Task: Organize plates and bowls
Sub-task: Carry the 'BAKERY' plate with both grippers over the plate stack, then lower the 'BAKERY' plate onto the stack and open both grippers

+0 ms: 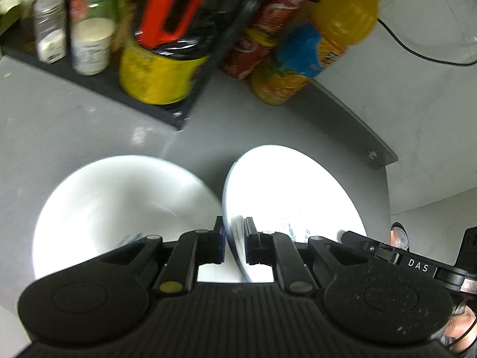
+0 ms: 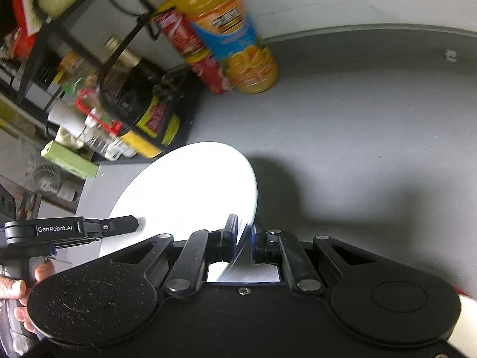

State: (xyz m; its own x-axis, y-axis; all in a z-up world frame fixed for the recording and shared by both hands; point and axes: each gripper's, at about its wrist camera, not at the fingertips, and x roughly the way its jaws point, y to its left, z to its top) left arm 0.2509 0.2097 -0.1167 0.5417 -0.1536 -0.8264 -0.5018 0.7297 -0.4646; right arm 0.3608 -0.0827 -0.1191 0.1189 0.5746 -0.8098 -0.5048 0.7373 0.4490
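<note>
Left wrist view
Left gripper (image 1: 234,238): closed on the near rim of a white plate (image 1: 298,197), one pad on each face of the rim.
White plate: held tilted above the grey counter (image 1: 89,131); its face is washed out by glare.
White bowl (image 1: 119,208): seen to the left of the plate, just beside it; whether the two touch cannot be told.
Right gripper (image 1: 357,240): its black finger is seen at the plate's right edge.
Black shelf (image 1: 167,110): at the back of the counter, loaded with spice jars (image 1: 50,26) and a yellow tin (image 1: 158,74).
Juice bottle (image 1: 322,41): orange, standing on the counter beside red cans (image 1: 262,38).

Right wrist view
Right gripper (image 2: 243,240): clamped on the rim of the white plate (image 2: 190,191).
White plate: raised and tilted, with its shadow cast on the grey counter (image 2: 357,119) to the right.
Left gripper (image 2: 131,222): seen from the side at the plate's far left edge, with a hand (image 2: 18,292) on its handle.
Juice bottle (image 2: 232,35): upright near the wall, red cans (image 2: 190,41) just behind it.
Black shelf (image 2: 184,110): at the upper left, crowded with jars; details are blurred.
</note>
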